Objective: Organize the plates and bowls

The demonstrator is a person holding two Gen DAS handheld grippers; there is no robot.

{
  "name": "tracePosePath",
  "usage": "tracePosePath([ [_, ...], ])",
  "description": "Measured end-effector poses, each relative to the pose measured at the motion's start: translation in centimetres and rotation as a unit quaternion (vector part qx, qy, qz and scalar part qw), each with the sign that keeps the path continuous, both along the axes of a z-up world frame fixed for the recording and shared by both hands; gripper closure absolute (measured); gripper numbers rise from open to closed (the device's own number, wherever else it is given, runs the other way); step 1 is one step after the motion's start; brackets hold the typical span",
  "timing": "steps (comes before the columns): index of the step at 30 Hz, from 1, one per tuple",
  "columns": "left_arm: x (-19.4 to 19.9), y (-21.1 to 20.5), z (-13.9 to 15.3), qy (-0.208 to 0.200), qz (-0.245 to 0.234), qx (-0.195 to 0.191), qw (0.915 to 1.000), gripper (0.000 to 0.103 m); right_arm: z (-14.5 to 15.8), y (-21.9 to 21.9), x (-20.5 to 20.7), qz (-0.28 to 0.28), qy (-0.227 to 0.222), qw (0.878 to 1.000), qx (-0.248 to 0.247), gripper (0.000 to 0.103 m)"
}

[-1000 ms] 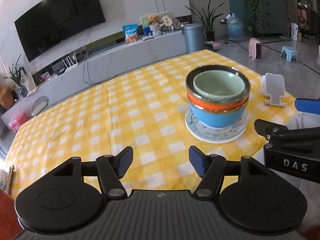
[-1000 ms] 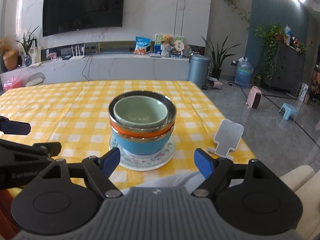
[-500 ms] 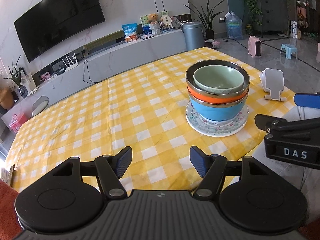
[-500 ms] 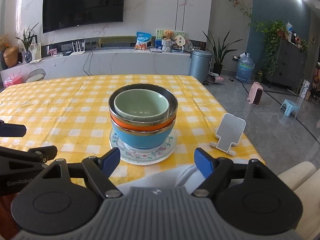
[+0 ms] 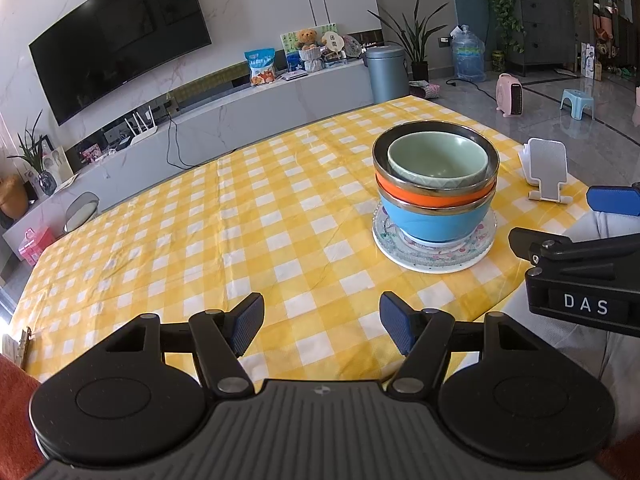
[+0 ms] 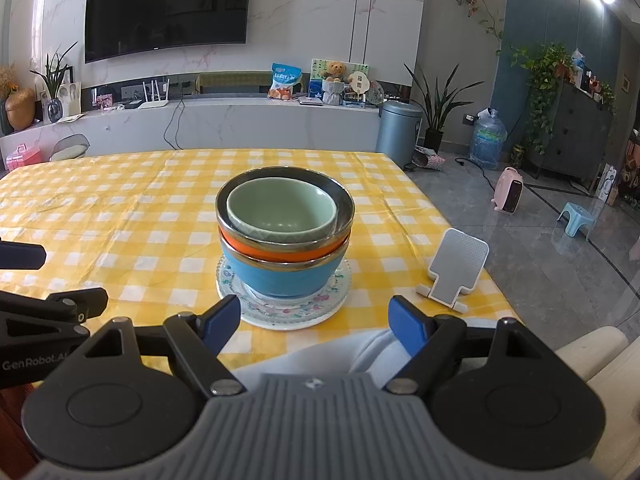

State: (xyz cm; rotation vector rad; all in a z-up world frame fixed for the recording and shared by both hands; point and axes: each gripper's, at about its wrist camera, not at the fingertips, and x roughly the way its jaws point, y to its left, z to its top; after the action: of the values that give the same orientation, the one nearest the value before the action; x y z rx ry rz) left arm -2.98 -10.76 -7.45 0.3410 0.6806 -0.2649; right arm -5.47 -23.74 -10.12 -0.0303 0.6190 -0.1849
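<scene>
**Bowls nested on plate, near table edge**

Stack sat upright on the yellow-checked tablecloth (image 6: 120, 216). Bottom: round patterned glass plate (image 6: 283, 314) with floral rim. On it, blue bowl with metallic rim (image 6: 280, 278); nested inside that, orange bowl with metallic rim (image 6: 256, 249); innermost, smaller pale green ceramic bowl (image 6: 280, 212), empty, seated off-centre toward the left of the orange bowl's rim.

The orange bowl (image 6: 280, 250) shows only a band, its inside hidden by the green bowl (image 6: 281, 210)
</scene>
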Motion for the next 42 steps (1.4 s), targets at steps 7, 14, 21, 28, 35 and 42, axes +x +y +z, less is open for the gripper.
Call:
tracePosePath([
  [7, -0.05, 0.08, -0.15, 0.003, 0.001, -0.001, 1.0, 0.025, -0.05, -0.08, 0.01, 0.0, 0.001, 1.0, -0.003, 0.023],
  [14, -0.1, 0.05, -0.15, 0.002, 0.002, -0.001, 1.0, 0.025, -0.05, -0.14, 0.0, 0.0, 0.001, 1.0, -0.004, 0.023],
  [21, -0.1, 0.1, -0.18, 0.003, 0.001, -0.001, 1.0, 0.025, -0.06, -0.14, 0.0, 0.0, 0.001, 1.0, -0.005, 0.023],
  [28, -0.11, 0.12, -0.13, 0.003, 0.001, -0.001, 1.0, 0.025, -0.07, -0.14, 0.04, 0.0, 0.002, 1.0, -0.005, 0.023],
  [35, -0.11, 0.12, -0.16, 0.004, 0.003, -0.002, 1.0, 0.025, -0.09, -0.21, 0.03, 0.0, 0.002, 1.0, -0.005, 0.023],
  [42, -0.11, 0.22, -0.01, 0.005, 0.004, -0.002, 1.0, 0.025, -0.1, -0.22, 0.02, 0.0, 0.002, 1.0, -0.006, 0.023],
])
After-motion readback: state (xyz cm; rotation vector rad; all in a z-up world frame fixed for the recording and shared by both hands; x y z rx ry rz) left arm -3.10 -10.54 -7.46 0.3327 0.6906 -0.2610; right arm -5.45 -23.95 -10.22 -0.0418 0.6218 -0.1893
